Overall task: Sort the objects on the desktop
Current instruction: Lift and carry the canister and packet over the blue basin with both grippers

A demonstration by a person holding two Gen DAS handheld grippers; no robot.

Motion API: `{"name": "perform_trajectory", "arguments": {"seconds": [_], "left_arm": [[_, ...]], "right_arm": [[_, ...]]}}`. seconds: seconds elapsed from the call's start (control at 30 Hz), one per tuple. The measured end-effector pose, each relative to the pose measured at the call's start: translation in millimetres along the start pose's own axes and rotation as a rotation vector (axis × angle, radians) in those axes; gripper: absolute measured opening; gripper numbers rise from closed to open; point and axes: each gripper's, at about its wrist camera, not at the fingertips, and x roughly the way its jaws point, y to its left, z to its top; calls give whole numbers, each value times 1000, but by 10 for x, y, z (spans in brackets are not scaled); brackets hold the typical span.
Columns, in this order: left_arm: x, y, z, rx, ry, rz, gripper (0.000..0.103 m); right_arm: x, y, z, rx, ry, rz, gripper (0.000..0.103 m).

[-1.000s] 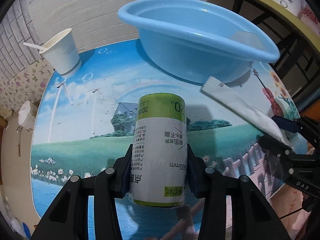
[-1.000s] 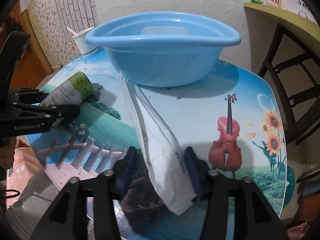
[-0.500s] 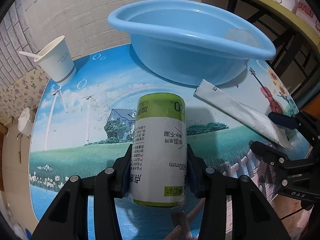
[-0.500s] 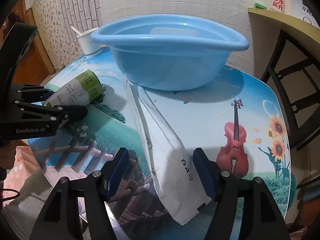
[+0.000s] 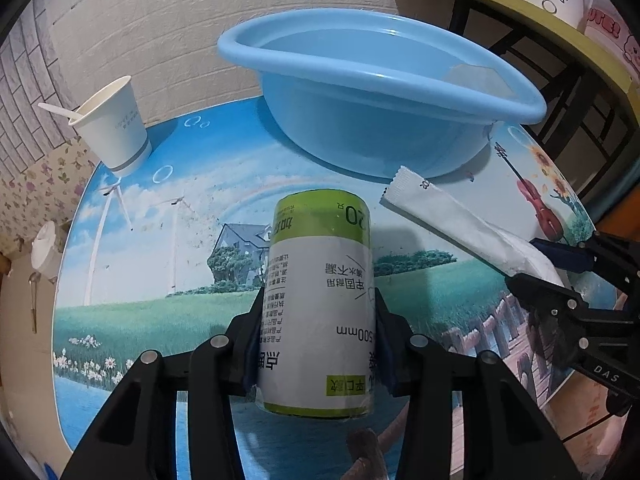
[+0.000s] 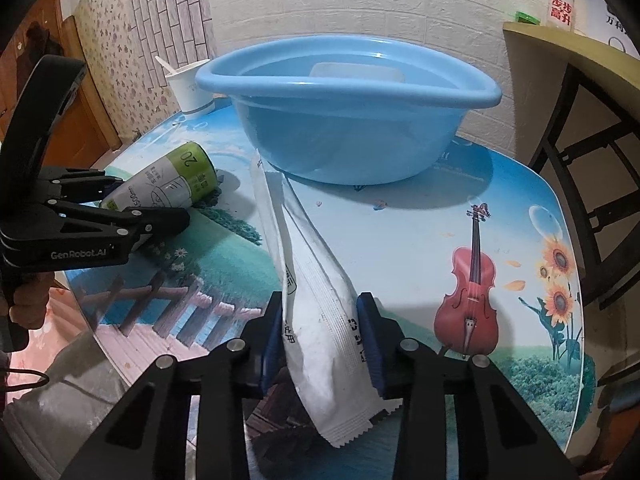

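Note:
A white and green roll [image 5: 320, 300] lies between the blue pads of my left gripper [image 5: 318, 344], which is shut on it; the same roll [image 6: 172, 184] shows at the left of the right wrist view, held by the left gripper [image 6: 120, 204]. My right gripper [image 6: 320, 340] is shut on a long white packet [image 6: 316, 312] whose far end lies against the blue basin [image 6: 348, 120]. In the left wrist view the packet [image 5: 452, 216] runs from the basin [image 5: 380, 92] to the right gripper [image 5: 560, 272] at the right edge.
A white paper cup [image 5: 116, 124] with a plastic spoon stands at the table's back left, near the wall. The round table [image 6: 400, 232] bears a printed landscape with a violin. A dark chair [image 6: 592, 168] and a shelf [image 5: 520, 12] stand at the right.
The right gripper's jaws opened wide around the packet half a second ago and have now closed on it. The left gripper keeps hold of the roll and has barely shifted.

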Motion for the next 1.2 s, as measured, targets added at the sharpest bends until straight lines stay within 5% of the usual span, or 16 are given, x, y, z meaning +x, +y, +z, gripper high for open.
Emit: {"name": "perform_trajectory", "arguments": {"seconds": [1.2], "left_arm": [[-1062,185,-29,-83,-169,-30,43]], "right_arm": [[-789,435,234,2,-200,-2,36]]}}
